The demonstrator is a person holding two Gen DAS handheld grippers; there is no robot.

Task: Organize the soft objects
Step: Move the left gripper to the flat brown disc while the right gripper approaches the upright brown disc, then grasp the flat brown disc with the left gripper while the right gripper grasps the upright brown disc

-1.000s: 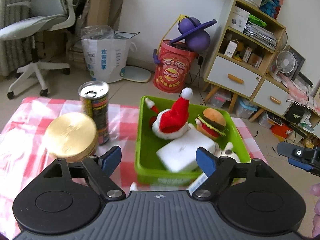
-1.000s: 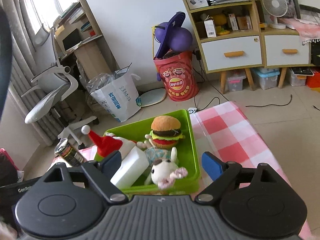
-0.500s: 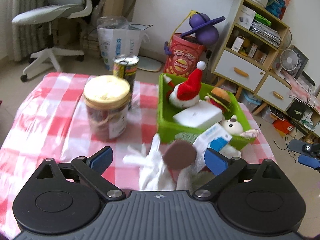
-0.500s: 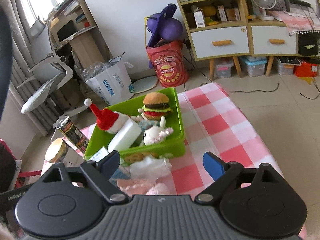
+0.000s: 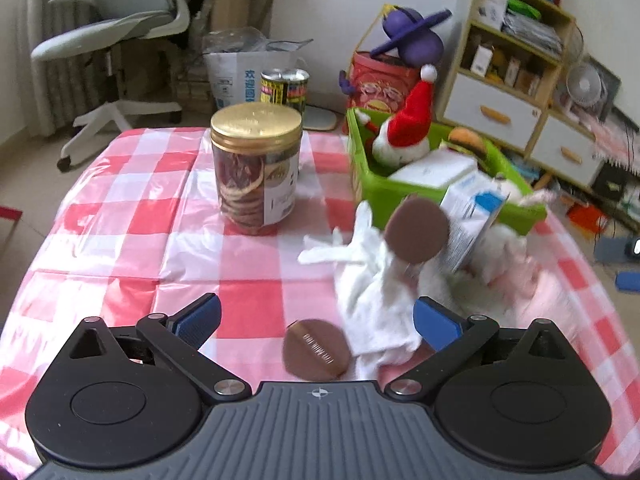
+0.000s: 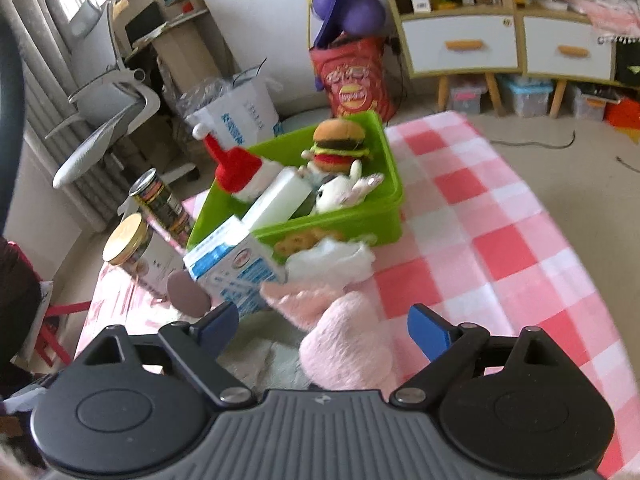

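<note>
Both grippers have been pulled back from the green bin (image 5: 400, 196), so more of the red and white checked cloth (image 5: 132, 216) is seen than a second ago. A white rag (image 5: 372, 280), two brown round pads and a pink fluffy thing (image 6: 344, 340), hidden before, are now in view.

The left gripper (image 5: 316, 324) is held low over the cloth with its blue tips spread wide, and nothing is pinched. One brown pad (image 5: 316, 350) lies between the tips, and the white rag is just beside the right tip. The other brown pad (image 5: 418, 232) is leaned on the rag, next to a blue and white carton (image 5: 472, 216).

The right gripper (image 6: 324, 330) is also spread wide with nothing pinched. The pink fluffy thing is seen between its tips, but a touch cannot be told.

Inside the green bin, a Santa hat toy (image 5: 404, 136), a burger toy (image 6: 340, 146), a white bunny toy (image 6: 340, 196) and a white block (image 6: 280, 200) are packed. A cookie jar with a gold lid (image 5: 256, 168) and a tall can (image 5: 285, 90) are stood on the cloth, apart from the bin.
</note>
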